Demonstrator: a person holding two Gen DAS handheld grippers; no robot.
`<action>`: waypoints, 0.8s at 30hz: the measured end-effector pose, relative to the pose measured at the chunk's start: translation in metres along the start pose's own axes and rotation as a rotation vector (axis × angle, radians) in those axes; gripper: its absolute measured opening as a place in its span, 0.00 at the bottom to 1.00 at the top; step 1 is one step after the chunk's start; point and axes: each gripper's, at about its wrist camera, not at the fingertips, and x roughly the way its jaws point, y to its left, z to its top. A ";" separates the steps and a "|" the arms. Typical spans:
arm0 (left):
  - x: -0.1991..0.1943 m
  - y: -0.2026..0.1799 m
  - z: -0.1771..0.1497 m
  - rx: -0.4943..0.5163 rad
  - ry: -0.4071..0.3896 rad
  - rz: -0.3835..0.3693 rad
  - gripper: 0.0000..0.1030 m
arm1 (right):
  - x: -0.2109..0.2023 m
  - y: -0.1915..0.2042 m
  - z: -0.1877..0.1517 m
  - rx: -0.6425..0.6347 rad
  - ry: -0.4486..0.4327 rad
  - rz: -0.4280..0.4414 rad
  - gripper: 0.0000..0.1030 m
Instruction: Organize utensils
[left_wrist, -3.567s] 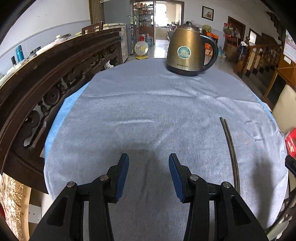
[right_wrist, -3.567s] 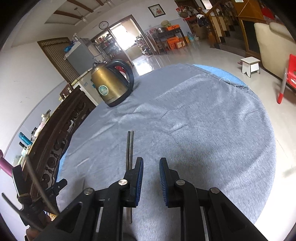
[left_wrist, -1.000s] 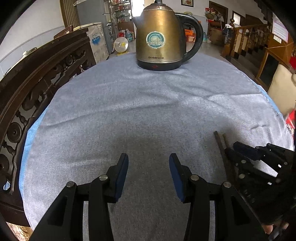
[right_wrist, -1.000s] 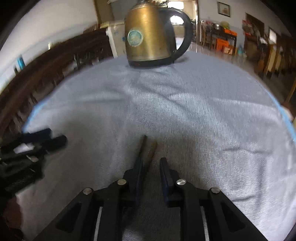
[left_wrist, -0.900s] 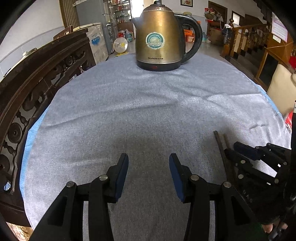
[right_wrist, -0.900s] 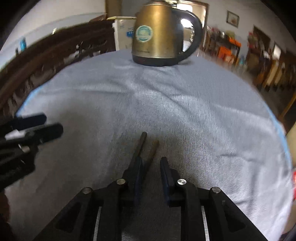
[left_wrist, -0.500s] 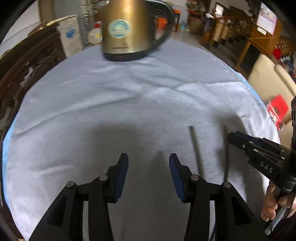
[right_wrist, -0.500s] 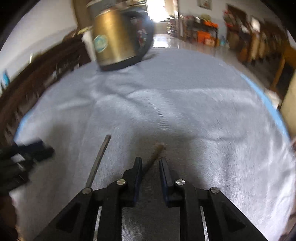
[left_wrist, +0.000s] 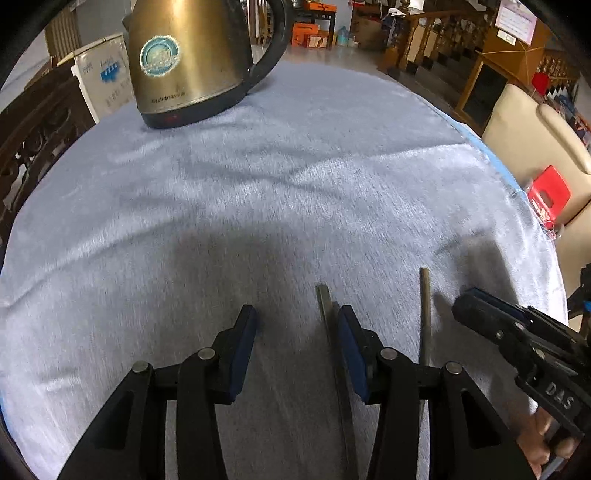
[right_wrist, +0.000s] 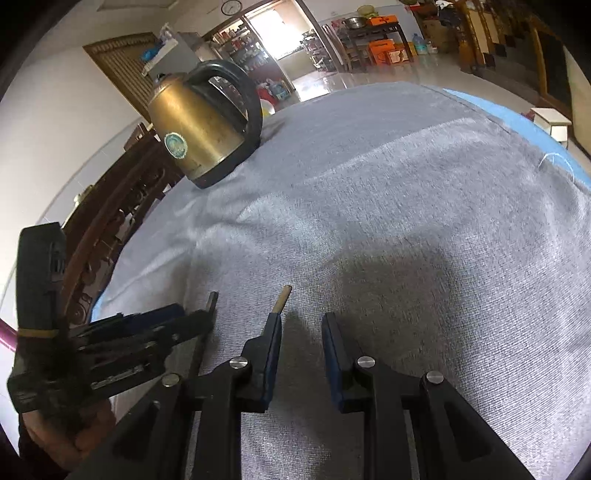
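Two dark chopsticks lie apart on the grey tablecloth (left_wrist: 295, 166). One chopstick (left_wrist: 325, 295) runs under my left gripper's right finger; in the right wrist view this chopstick (right_wrist: 211, 301) is beside the left gripper. The other chopstick (left_wrist: 425, 306) lies to its right; in the right wrist view its tip (right_wrist: 282, 295) pokes out past my right gripper's left finger. My left gripper (left_wrist: 297, 347) is open and empty. My right gripper (right_wrist: 300, 354) is open and empty, and it also shows in the left wrist view (left_wrist: 491, 317).
A brass electric kettle (left_wrist: 192, 59) stands at the far side of the round table. A carved dark wooden chair back (right_wrist: 110, 218) is along the left edge. A cream chair (left_wrist: 532, 133) and a red stool (left_wrist: 548, 192) are off the right edge.
The two chopsticks, earlier side by side, now lie apart. My right gripper has opened wider. Both grippers moved closer to the kettle and the chopsticks.
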 end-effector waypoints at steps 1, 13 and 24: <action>0.000 -0.001 0.000 0.013 -0.012 0.018 0.34 | 0.000 0.001 0.001 -0.003 0.004 -0.004 0.26; -0.013 0.040 -0.022 -0.015 0.027 -0.006 0.06 | 0.025 0.047 0.021 -0.146 0.208 -0.196 0.40; -0.035 0.082 -0.028 -0.106 0.090 -0.068 0.34 | 0.055 0.085 0.029 -0.306 0.275 -0.305 0.11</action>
